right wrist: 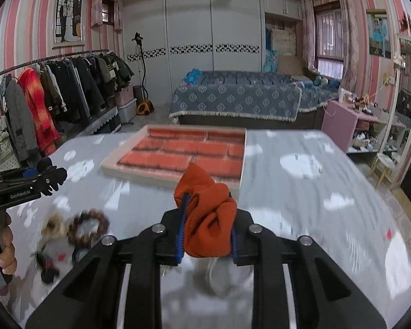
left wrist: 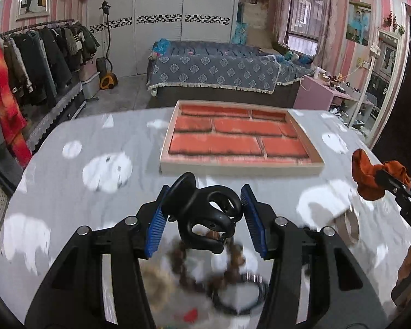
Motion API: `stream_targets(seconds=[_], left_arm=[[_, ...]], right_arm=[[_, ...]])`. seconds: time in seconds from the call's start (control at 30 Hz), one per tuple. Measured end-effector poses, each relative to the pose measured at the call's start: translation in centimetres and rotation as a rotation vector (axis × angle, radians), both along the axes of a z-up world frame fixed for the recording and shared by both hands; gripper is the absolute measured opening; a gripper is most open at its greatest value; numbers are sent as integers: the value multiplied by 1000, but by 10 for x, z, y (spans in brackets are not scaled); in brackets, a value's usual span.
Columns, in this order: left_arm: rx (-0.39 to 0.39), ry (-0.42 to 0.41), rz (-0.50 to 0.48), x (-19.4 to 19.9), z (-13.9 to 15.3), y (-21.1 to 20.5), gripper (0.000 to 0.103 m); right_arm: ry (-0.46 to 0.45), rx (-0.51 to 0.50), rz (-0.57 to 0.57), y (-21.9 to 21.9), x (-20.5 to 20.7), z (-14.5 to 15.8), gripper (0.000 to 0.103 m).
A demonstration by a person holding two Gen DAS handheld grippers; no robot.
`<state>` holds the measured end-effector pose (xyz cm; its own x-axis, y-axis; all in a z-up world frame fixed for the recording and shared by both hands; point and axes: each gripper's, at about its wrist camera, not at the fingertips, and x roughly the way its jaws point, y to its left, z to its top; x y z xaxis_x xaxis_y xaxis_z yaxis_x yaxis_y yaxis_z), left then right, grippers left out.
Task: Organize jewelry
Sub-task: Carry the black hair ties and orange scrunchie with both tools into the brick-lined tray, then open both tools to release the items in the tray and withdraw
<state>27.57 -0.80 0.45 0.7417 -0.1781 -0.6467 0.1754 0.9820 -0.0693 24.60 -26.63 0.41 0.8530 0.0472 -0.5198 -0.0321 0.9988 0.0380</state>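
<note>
Already both grippers carry a piece, so the step in hand looks like the carry from pickup to tray. Between the blue pads of the left gripper (left wrist: 204, 213) sits a black claw hair clip (left wrist: 202, 215), the jaws about half apart and pressed against its sides, its looped handles facing the camera and its curved end pointing toward twelve o'clock. The right gripper (right wrist: 207, 229) has its jaws drawn narrow on an orange scrunchie (right wrist: 209, 219), the fabric bunched between the pads and spilling out above them; in the left wrist view the same scrunchie shows at about three o'clock. Below the clip, at six o'clock in the left view and blurred, lie a brown beaded bracelet (left wrist: 213, 263), a fuzzy tan hair tie (left wrist: 157, 288) and a thin black band (left wrist: 241, 296), all resting on the glossy grey table (left wrist: 68, 192). Beyond the fingers at twelve o'clock rests the shallow wooden tray (left wrist: 241, 166) with a brick-pattern floor, which appears to hold nothing. The next move probably calls for bringing each piece over the tray rim, lowering it to a separate spot on the brick floor, and only then parting the jaws, keeping the two grippers from crossing.
</note>
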Motion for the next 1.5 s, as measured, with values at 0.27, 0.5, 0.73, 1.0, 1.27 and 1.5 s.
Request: stream_targets(seconds=[0.27, 0.5, 0.73, 1.0, 1.27, 1.5], left_arm=[[11, -11, 7, 109, 7, -11, 51], [69, 60, 28, 215, -18, -31, 51], [69, 172, 17, 288, -57, -45, 51], [57, 304, -5, 344, -83, -56, 51], [114, 341, 4, 360, -99, -65, 52], [148, 340, 5, 359, -97, -71, 67]], right_arm=[[14, -44, -27, 8, 120, 7, 25], [70, -56, -44, 12, 214, -13, 24], [186, -42, -85, -1, 284, -48, 24], [333, -42, -106, -11, 330, -79, 24], [408, -28, -105, -12, 344, -89, 26], [414, -25, -101, -13, 339, -88, 48]])
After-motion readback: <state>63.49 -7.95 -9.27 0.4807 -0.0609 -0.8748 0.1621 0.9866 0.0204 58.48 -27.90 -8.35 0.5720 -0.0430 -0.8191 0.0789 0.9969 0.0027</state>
